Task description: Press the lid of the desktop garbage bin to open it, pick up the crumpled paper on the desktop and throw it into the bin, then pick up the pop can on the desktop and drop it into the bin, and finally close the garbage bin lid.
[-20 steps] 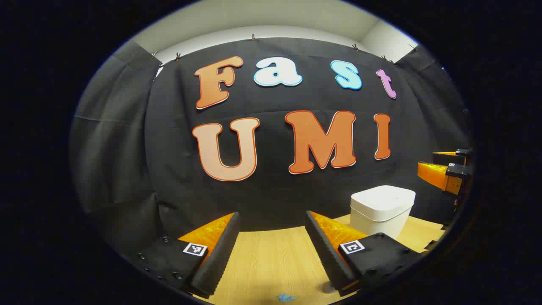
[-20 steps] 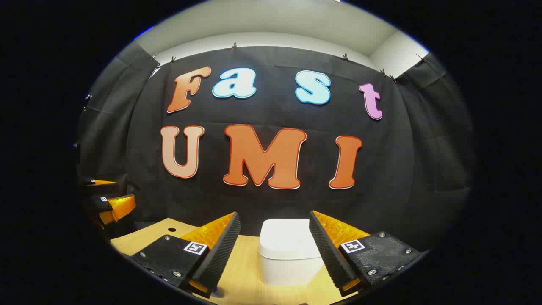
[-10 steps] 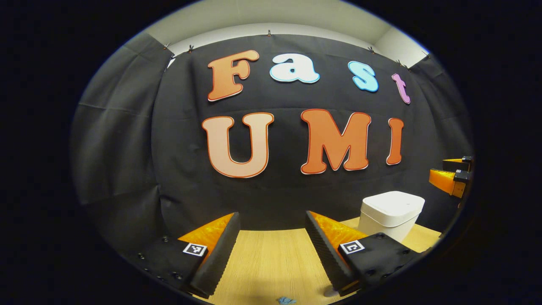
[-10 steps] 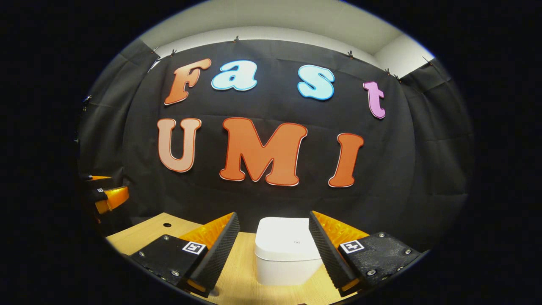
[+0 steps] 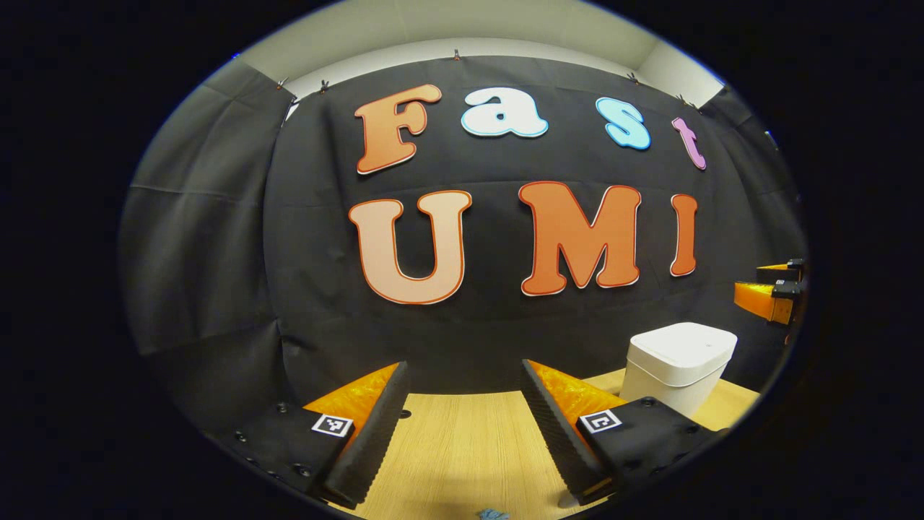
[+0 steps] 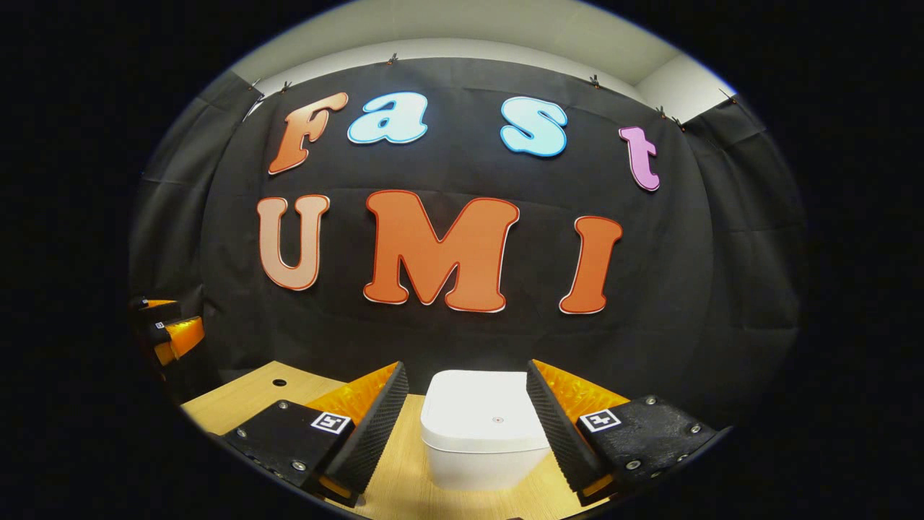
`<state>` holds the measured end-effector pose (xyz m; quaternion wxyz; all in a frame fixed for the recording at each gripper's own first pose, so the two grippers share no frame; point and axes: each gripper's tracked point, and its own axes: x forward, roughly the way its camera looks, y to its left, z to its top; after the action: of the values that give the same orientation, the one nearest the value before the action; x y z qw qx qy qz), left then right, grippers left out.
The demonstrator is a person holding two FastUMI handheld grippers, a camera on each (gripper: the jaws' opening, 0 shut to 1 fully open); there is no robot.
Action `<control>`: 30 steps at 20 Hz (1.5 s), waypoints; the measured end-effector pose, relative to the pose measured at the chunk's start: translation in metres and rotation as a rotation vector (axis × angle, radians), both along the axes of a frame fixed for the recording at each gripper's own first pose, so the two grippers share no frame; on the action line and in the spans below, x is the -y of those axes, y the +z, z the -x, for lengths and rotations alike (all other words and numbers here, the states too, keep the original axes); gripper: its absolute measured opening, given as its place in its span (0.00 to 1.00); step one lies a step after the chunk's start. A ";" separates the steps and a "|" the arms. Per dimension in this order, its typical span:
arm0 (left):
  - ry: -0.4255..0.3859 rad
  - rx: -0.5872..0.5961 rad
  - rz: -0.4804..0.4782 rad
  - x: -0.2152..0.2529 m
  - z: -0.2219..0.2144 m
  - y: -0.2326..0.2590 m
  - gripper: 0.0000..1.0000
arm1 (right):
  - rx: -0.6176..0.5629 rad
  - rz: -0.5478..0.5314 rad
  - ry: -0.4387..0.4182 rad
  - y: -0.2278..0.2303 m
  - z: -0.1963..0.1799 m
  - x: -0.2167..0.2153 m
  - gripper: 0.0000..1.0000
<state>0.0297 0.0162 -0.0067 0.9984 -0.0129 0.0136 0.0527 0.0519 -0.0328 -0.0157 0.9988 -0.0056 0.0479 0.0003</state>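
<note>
Both tongs are spread, empty: right gripper (image 6: 462,426) frames the bin (image 6: 485,430) at lower centre, lid (image 6: 484,408) unpressed; every step remains.

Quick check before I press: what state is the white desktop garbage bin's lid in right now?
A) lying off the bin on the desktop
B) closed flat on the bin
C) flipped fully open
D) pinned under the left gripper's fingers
B: in the right gripper view the lid sits flat and flush on the garbage bin, seen between the open fingers of the right gripper, which does not touch it.
</note>
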 end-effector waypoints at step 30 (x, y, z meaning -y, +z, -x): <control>0.119 -0.096 -0.009 -0.053 0.024 -0.056 0.98 | -0.362 0.102 0.062 0.017 -0.051 0.023 0.12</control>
<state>0.0059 0.0695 -0.0622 0.9918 -0.0066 0.0606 0.1124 0.1028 -0.0556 0.0015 0.9719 -0.0574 0.2266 0.0297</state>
